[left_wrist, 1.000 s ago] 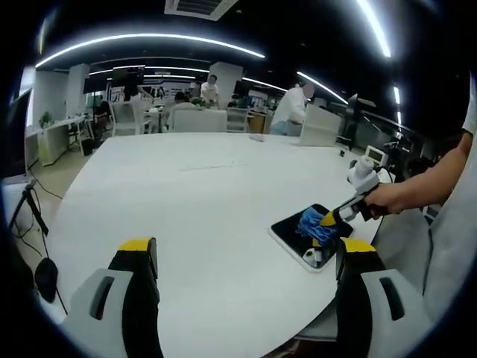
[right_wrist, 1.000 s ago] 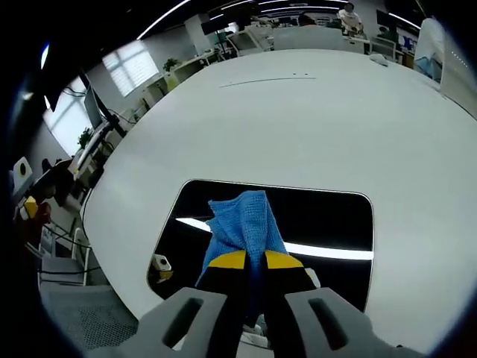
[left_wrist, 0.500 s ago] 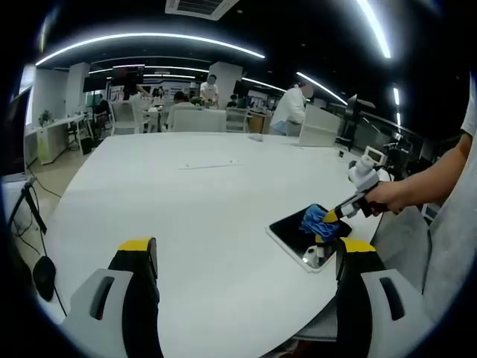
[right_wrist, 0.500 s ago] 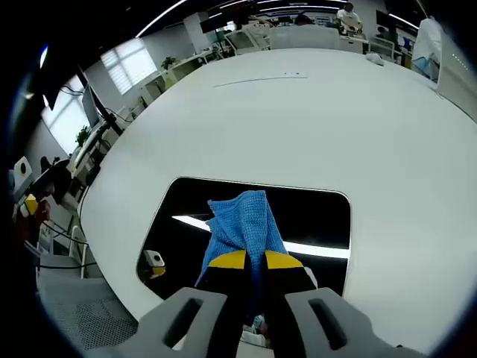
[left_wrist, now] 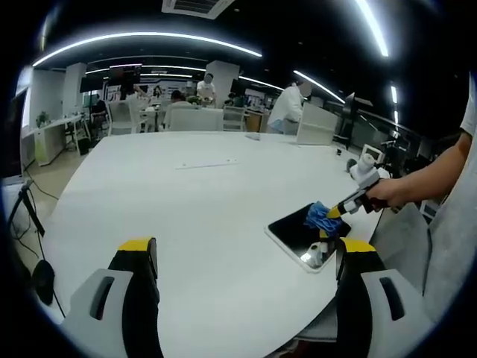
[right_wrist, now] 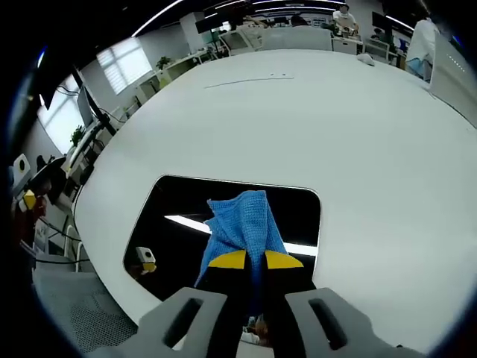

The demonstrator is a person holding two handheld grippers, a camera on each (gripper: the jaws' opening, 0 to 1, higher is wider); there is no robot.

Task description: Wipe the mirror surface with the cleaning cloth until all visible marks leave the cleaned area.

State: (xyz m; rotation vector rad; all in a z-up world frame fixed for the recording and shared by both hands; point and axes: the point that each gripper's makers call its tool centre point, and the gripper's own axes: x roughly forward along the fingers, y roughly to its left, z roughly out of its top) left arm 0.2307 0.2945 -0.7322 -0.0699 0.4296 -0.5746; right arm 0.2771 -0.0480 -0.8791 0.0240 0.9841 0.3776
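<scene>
You are mid-wipe. The tabletop (right_wrist: 358, 134) carries the mirror (right_wrist: 223, 224) near its edge, at 4 o'clock in the left gripper view. Your right hand-held gripper (right_wrist: 255, 261) pinches the cloth (right_wrist: 242, 224) over the glass; your left hand-held gripper (left_wrist: 242, 250) hangs spread, idle. Next, I judge, sweep the cloth over unwiped glass.

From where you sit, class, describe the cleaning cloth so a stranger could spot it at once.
Find the big white table, then the dark rectangular mirror lying flat near its edge. The cleaning cloth is the bright blue waffle-textured rag over it, pinched in the right gripper.
</scene>
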